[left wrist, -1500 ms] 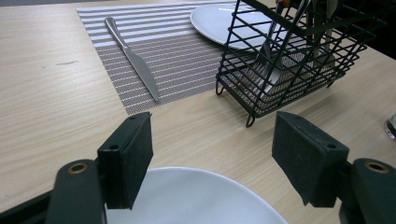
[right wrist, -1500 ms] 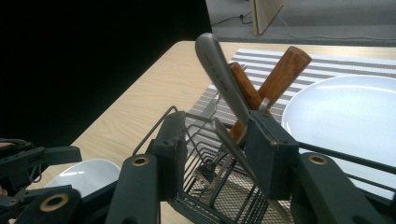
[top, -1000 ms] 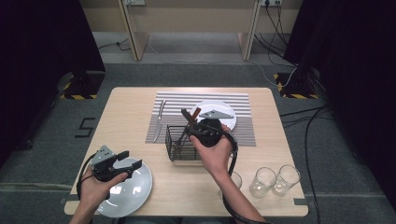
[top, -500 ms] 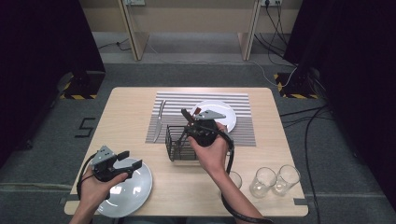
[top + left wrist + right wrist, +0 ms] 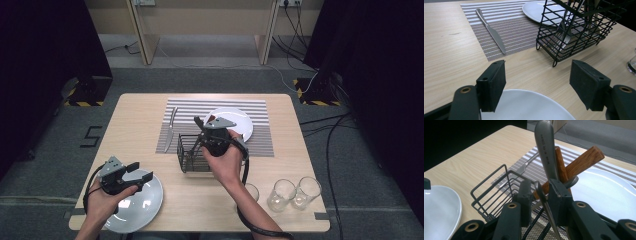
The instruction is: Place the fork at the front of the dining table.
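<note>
Two grippers are at work, and only one has a job just now: our right gripper [image 5: 537,195], at the centre of the high view, has its fingers [image 5: 557,192] closed nearly together on a thin metal utensil [image 5: 544,202] standing in the black wire cutlery basket [image 5: 192,152]. We cannot tell whether it is a fork or a spoon, since its working end is hidden down among the wires. In the right gripper view a broad steel handle [image 5: 545,147] and two wooden handles [image 5: 584,161] lean just behind the fingers, touching or nearly touching the piece we hold. The step, as we judge it, is to draw this piece up and out, so we should lift straight along its own shaft rather than tipping it, or the wooden handles may snag and drag the light basket with them. A firm pinch matters, because the shaft is slim and smooth and could twist. Our left gripper [image 5: 537,82] hovers with fingers wide apart over the near white plate [image 5: 135,210] at the lower left of the high view, holding nothing. It could steady the basket if it starts to rise. Once free, the piece likely belongs on the striped placemat [image 5: 260,142] beside the far white plate [image 5: 240,122], opposite the table knife [image 5: 170,129] already lying there on the wooden surface [image 5: 135,125].
</note>
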The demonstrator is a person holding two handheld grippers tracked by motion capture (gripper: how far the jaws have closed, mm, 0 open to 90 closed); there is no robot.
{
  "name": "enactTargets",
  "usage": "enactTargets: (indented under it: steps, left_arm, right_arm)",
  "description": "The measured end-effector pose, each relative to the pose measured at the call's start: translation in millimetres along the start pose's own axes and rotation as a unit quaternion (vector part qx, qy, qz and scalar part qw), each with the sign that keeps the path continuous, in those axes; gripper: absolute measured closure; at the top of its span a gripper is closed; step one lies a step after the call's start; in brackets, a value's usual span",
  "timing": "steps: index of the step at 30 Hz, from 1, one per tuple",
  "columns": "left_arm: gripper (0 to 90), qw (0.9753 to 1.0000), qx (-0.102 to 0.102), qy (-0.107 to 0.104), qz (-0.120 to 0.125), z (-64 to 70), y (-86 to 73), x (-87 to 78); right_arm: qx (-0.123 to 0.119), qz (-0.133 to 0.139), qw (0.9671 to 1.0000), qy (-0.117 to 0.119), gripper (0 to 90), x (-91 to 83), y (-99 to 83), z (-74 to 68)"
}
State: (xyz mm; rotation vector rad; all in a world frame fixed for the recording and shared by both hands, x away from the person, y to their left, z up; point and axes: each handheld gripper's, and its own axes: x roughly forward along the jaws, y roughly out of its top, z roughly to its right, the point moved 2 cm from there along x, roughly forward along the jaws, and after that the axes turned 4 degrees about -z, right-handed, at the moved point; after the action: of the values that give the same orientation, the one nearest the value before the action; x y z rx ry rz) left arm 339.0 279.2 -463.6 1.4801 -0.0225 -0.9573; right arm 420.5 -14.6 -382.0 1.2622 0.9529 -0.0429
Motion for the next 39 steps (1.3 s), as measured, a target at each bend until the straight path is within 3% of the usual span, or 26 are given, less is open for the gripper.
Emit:
enactTargets:
  steps: [13,17,23,28,33,38,39]
  left_arm:
    - [28.8,1.0000,0.000,-0.004,-0.004,0.7,-1.4,2.5]
    - [29.0,1.0000,0.001,-0.006,-0.006,1.2,-1.9,3.4]
    - [29.2,1.0000,0.001,-0.005,-0.006,0.8,-2.0,3.2]
    - [29.3,1.0000,0.000,-0.004,-0.007,0.3,-2.6,3.6]
    - [29.3,1.0000,0.000,-0.004,-0.006,0.5,-2.8,3.5]
    - [29.3,1.0000,-0.001,-0.003,-0.005,-0.3,-2.8,3.3]
    - [29.3,1.0000,-0.001,-0.003,-0.005,-0.3,-2.8,3.3]
  right_arm:
    - [-0.025,-0.005,0.9995,-0.017,78.2,3.0,-2.0,-2.4]
    - [-0.045,-0.008,0.9985,-0.029,79.8,3.3,-2.0,-4.2]
    - [-0.085,-0.007,0.9946,-0.059,83.4,2.8,-3.0,-9.3]
    - [-0.092,0.004,0.9929,-0.075,84.9,-3.2,-4.3,-7.5]
    - [-0.072,0.027,0.9932,-0.088,86.0,-14.2,-6.4,3.1]
    - [-0.023,0.051,0.9943,-0.091,86.8,-25.5,-7.2,24.4]
    - [-0.023,0.051,0.9943,-0.091,86.8,-25.5,-7.2,24.4]
